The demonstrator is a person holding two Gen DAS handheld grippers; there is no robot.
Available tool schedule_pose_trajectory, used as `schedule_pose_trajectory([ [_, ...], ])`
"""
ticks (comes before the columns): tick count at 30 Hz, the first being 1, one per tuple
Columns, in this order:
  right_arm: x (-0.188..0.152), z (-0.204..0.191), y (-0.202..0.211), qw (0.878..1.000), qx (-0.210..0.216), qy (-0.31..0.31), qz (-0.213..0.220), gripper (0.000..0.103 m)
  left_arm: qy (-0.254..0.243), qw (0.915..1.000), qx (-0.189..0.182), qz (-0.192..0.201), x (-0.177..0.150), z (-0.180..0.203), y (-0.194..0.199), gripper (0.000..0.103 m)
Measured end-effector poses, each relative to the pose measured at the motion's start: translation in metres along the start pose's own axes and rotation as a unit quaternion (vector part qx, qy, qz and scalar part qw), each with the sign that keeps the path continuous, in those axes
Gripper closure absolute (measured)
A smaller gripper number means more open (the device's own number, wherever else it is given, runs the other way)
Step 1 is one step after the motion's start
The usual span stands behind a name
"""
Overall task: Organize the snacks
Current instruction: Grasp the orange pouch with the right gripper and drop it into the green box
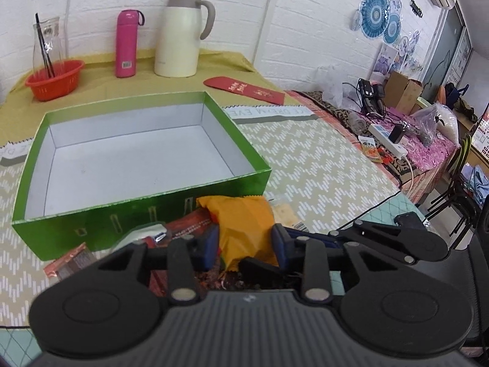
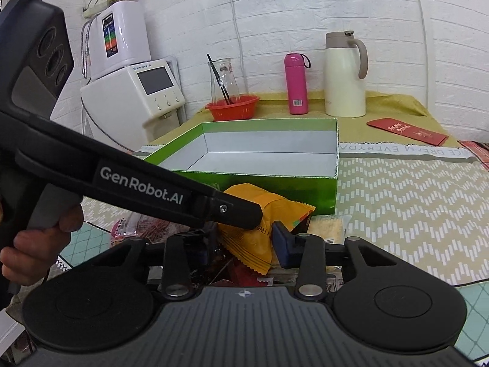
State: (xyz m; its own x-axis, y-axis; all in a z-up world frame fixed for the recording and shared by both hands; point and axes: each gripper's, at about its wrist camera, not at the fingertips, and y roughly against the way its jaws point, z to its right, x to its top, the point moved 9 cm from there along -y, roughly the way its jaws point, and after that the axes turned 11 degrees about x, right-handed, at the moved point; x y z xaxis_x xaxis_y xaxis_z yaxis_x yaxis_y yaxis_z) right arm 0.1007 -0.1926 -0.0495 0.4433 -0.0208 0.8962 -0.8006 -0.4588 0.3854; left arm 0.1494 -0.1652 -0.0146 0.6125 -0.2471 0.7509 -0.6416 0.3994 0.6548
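An empty green box (image 1: 146, 214) with a white inside stands open on the table; it also shows in the right wrist view (image 2: 275, 180). An orange snack packet (image 1: 244, 223) lies on a pile of snacks in front of the box. My left gripper (image 1: 246, 241) is open with its blue pads on either side of the orange packet. My right gripper (image 2: 244, 238) is open around the same orange packet (image 2: 259, 232). The left gripper's black body (image 2: 146, 189) crosses the right wrist view and hides the right gripper's left finger in part.
Red snack packets (image 1: 70, 260) and a pale cracker packet (image 2: 328, 227) lie around the pile. At the back stand an orange basket (image 1: 53, 81) with a glass carafe, a pink bottle (image 1: 126, 44) and a cream jug (image 1: 180, 35). A red envelope (image 1: 244, 90) lies right of them.
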Motion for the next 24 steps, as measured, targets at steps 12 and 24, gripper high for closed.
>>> schedule_pose_trajectory([
  [12, 0.066, -0.01, -0.018, 0.995, 0.013, 0.083, 0.059, 0.037, 0.027, 0.9951, 0.019, 0.093, 0.063, -0.033, 0.033, 0.07],
  [24, 0.052, 0.044, -0.087, 0.999, 0.033, 0.011, 0.0, 0.037, 0.056, 0.9979, 0.021, 0.026, 0.072, -0.068, -0.063, 0.07],
])
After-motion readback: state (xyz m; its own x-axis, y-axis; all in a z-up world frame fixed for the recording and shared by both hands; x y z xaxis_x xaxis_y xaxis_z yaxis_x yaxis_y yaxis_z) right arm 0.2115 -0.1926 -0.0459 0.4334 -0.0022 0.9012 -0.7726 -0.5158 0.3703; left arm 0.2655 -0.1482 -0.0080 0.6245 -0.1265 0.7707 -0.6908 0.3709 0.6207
